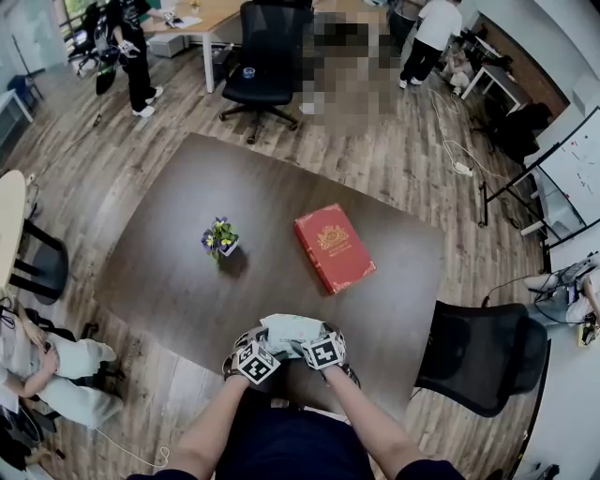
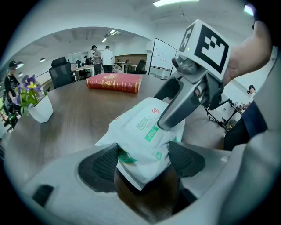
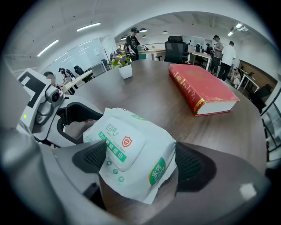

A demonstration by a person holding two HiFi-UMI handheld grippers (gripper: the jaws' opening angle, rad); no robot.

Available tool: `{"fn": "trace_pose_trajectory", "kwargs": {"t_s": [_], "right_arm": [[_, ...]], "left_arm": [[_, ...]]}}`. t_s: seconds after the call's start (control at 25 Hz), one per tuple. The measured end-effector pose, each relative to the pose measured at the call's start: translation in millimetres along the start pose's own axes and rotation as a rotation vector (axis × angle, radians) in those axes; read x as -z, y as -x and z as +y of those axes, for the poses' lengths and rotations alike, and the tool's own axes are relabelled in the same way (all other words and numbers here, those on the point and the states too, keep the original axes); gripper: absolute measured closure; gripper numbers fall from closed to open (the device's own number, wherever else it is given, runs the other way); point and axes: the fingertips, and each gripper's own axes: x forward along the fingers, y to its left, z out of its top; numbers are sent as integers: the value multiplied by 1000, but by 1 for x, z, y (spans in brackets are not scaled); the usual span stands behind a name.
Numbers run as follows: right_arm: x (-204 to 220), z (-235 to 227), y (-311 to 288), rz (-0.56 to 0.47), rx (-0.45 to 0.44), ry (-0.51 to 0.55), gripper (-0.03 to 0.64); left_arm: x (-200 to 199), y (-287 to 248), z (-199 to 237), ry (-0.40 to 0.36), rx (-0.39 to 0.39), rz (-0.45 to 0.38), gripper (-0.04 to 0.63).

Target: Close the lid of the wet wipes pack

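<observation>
Bright, even light comes from long white ceiling strip lamps (image 2: 169, 2), overhead and far. The dark brown wooden table (image 1: 281, 187) shows a dull sheen and soft, short shadows, one beside the small white pot of purple flowers (image 1: 221, 240). The white plastic wet wipes pack (image 3: 131, 154) glares mildly. Both gripper views bulge like a fisheye, with blackened corners and a soft near foreground.

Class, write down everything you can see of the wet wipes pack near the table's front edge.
The wet wipes pack is a soft white plastic pouch, slightly crumpled, with green print and a red shield badge. Its rectangular lid lies flat on top and looks closed. The pack sits at the near edge of the dark wooden table. The left gripper pinches one end. The other end lies between the fingers of the right gripper, which stand apart.
</observation>
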Motion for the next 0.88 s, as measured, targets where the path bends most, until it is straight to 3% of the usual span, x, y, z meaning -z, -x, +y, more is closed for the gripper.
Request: {"fn": "trace_pose_trajectory", "kwargs": {"t_s": [0.4, 0.52, 0.88], "right_arm": [[-1, 0, -1, -11, -7, -2, 109], [0, 0, -1, -11, -10, -5, 109], [0, -1, 0, -28, -13, -9, 107]], "left_arm": [[-2, 6, 1, 3, -50, -22, 218], [-5, 11, -6, 11, -46, -45, 163], [-30, 58, -10, 70, -125, -196, 83]]}}
